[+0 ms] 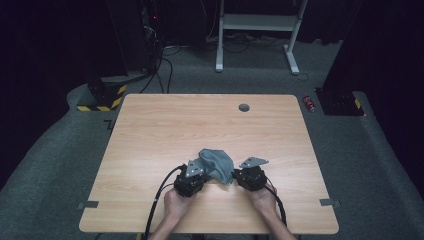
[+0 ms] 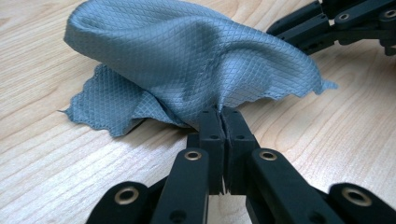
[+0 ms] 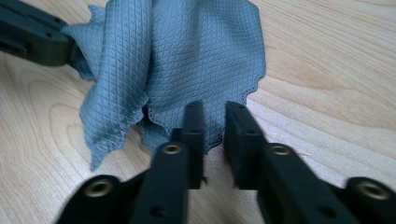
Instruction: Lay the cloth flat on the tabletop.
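A grey quilted cloth (image 1: 217, 162) lies bunched on the wooden table (image 1: 150, 130) near its front edge, between my two grippers. My left gripper (image 1: 203, 171) is shut on the cloth (image 2: 187, 60). In the left gripper view its jaws (image 2: 220, 116) meet on a pinched fold that rises into a tent. My right gripper (image 1: 234, 175) sits at the cloth's right side. In the right gripper view its jaws (image 3: 215, 116) stand a narrow gap apart, with the cloth's scalloped edge (image 3: 205, 60) in the gap and no pad pressing on it.
A round cable hole (image 1: 244, 107) sits near the table's far edge. On the carpet beyond lie a red can (image 1: 309, 103), a white desk frame (image 1: 255, 22) and a yellow-and-black striped base (image 1: 102, 97). Bare wood stretches behind the cloth.
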A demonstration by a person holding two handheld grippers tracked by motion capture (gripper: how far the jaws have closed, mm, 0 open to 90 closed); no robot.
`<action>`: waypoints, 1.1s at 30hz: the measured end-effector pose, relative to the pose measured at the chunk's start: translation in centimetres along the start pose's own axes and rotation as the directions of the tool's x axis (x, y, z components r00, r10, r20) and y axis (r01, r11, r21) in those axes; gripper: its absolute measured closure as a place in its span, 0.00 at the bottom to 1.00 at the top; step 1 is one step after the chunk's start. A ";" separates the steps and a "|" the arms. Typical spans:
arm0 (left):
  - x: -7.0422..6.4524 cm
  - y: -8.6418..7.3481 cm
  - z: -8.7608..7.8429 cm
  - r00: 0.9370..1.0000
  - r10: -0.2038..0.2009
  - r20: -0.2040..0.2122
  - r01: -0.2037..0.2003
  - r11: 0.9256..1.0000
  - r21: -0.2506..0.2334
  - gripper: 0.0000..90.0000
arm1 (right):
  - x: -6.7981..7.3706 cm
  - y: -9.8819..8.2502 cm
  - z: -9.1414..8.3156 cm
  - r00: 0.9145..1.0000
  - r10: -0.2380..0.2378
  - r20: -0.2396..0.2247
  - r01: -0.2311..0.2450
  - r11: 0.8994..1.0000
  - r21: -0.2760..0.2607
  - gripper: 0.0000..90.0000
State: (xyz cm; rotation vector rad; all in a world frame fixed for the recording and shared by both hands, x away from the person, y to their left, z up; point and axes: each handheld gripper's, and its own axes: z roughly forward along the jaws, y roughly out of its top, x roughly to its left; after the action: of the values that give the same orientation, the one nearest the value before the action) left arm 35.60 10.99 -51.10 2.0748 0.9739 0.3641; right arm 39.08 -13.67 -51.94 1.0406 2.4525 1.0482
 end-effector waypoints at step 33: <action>3.9 -1.8 -4.9 0.995 -0.072 -0.074 0.069 0.997 -0.034 0.98 | -3.9 -2.5 -5.1 0.990 0.068 0.123 -0.068 0.998 -0.001 1.00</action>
State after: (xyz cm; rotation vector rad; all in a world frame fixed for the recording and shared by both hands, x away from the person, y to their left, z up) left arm 34.57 17.22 -49.67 2.0052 1.0762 0.4202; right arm 37.98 -20.27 -50.24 1.1616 2.3367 0.9707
